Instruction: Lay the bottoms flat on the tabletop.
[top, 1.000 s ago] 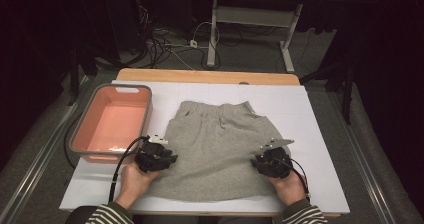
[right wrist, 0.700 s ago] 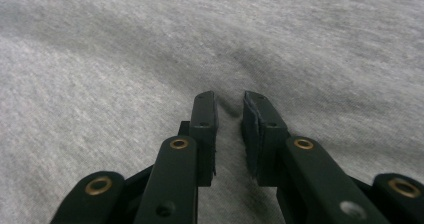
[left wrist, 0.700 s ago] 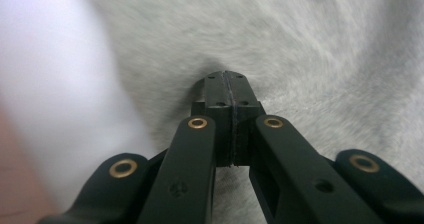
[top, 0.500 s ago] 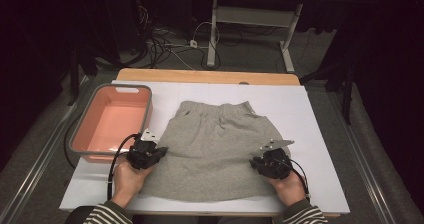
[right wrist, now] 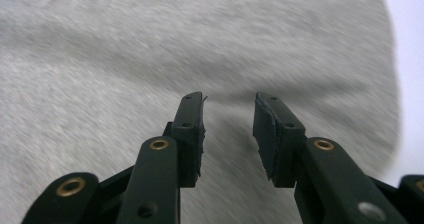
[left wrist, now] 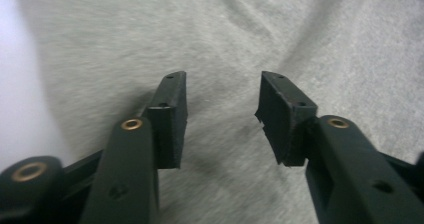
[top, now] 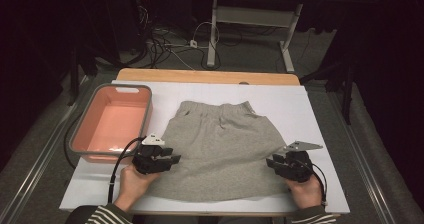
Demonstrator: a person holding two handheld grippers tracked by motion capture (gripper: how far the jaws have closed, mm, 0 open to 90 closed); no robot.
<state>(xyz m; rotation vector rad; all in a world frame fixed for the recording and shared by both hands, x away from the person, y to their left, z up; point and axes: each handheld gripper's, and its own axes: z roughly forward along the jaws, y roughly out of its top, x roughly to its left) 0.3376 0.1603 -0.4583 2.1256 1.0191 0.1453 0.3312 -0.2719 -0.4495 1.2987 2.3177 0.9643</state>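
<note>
Both jaw pairs have just been opening, nothing clamped — left gripper (top: 172,160) at nine o'clock on the grey skirt (top: 225,149), right gripper (top: 272,163) at three; the cloth risks being bunched if dragged unevenly.

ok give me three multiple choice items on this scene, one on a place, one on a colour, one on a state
1. Where is the pink tub relative to the grey garment?
A. at its left on the table
B. on top of it
C. at its right, off the table

2. What colour is the garment?
A. red
B. grey
C. blue

3. How does the left tool stand?
A. clamped on the tub's rim
B. jaws apart over the cloth, nothing pinched
C. lifting the garment high above the table

Answers:
1 A, the high view shows the tub beside the garment's left edge.
2 B, all views show grey fabric.
3 B, the left gripper view shows a gap between the jaws with flat cloth beneath.
</note>
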